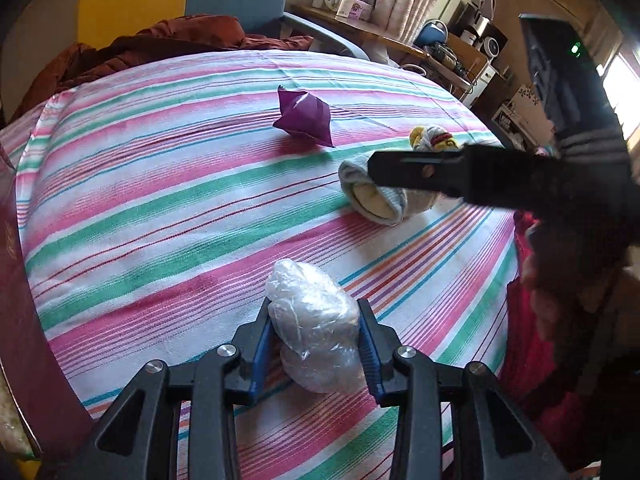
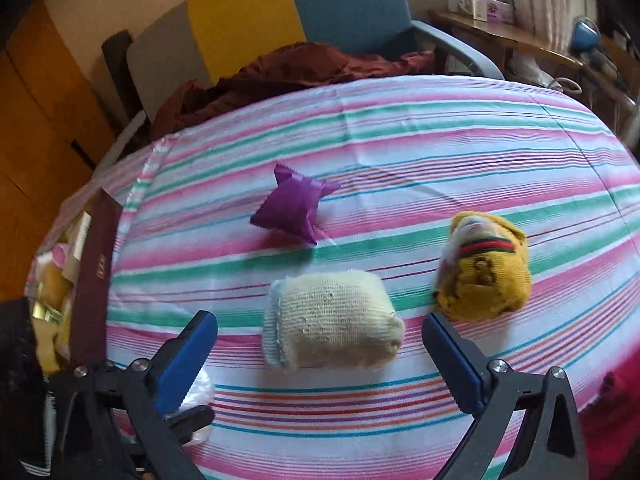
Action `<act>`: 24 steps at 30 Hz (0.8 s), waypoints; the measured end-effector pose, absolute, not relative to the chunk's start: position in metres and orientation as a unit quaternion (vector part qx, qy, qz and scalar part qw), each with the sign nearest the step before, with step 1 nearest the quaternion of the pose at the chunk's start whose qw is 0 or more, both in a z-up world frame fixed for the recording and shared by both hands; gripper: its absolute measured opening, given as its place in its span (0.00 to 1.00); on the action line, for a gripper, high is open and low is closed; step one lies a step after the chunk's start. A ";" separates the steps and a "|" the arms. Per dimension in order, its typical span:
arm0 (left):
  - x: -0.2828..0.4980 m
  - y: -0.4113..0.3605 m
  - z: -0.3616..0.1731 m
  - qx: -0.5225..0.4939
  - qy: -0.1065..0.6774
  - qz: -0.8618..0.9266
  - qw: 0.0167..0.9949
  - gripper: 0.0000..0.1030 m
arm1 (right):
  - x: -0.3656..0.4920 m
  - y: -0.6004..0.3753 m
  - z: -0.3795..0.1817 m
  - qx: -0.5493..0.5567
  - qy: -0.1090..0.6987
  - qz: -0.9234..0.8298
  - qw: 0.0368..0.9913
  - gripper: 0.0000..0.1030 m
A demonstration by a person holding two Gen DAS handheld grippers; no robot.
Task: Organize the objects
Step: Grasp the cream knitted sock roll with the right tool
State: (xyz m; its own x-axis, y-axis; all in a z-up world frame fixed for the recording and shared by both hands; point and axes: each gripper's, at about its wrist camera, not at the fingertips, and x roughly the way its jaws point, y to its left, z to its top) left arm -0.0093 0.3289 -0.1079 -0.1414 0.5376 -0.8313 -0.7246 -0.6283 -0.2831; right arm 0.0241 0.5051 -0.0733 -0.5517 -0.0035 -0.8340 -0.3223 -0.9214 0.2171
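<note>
My left gripper (image 1: 316, 324) is shut on a clear plastic-wrapped bundle (image 1: 312, 320) that rests on the striped cloth near its front edge. My right gripper (image 2: 320, 344) is open, its fingers either side of a rolled cream sock (image 2: 332, 324) without touching it. In the left wrist view the right gripper (image 1: 384, 168) hangs over that sock (image 1: 376, 200). A yellow rolled sock (image 2: 484, 272) lies to the right of the cream one and also shows in the left wrist view (image 1: 432, 138). A purple folded-paper shape (image 2: 296, 208) sits farther back, also seen from the left (image 1: 304, 118).
A dark red box (image 2: 94, 280) stands at the cloth's left edge with soft items inside. A rust-coloured blanket (image 2: 288, 76) and a blue chair (image 2: 348, 4) are behind the table. A cluttered desk (image 1: 384, 32) is at the back right.
</note>
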 end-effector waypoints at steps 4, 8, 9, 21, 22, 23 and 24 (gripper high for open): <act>-0.011 0.329 -0.108 -0.503 0.090 0.749 0.421 0.37 | 0.020 0.507 -0.077 -0.466 0.166 0.863 0.100 1.00; -0.008 0.325 -0.108 -0.499 0.090 0.753 0.420 0.37 | 0.015 0.504 -0.083 -0.476 0.156 0.860 0.098 1.00; -0.007 0.325 -0.108 -0.498 0.090 0.754 0.420 0.38 | 0.015 0.503 -0.083 -0.475 0.152 0.861 0.098 1.00; -0.002 0.327 -0.108 -0.485 0.108 0.763 0.414 0.38 | 0.013 0.502 -0.088 -0.487 0.130 0.856 0.112 0.70; -0.001 0.327 -0.108 -0.481 0.113 0.765 0.413 0.38 | 0.012 0.501 -0.088 -0.489 0.127 0.856 0.112 0.69; 0.001 0.327 -0.108 -0.477 0.119 0.767 0.413 0.38 | 0.012 0.500 -0.088 -0.490 0.124 0.855 0.112 0.69; 0.002 0.328 -0.108 -0.474 0.123 0.768 0.412 0.38 | 0.012 0.499 -0.088 -0.493 0.121 0.855 0.112 0.69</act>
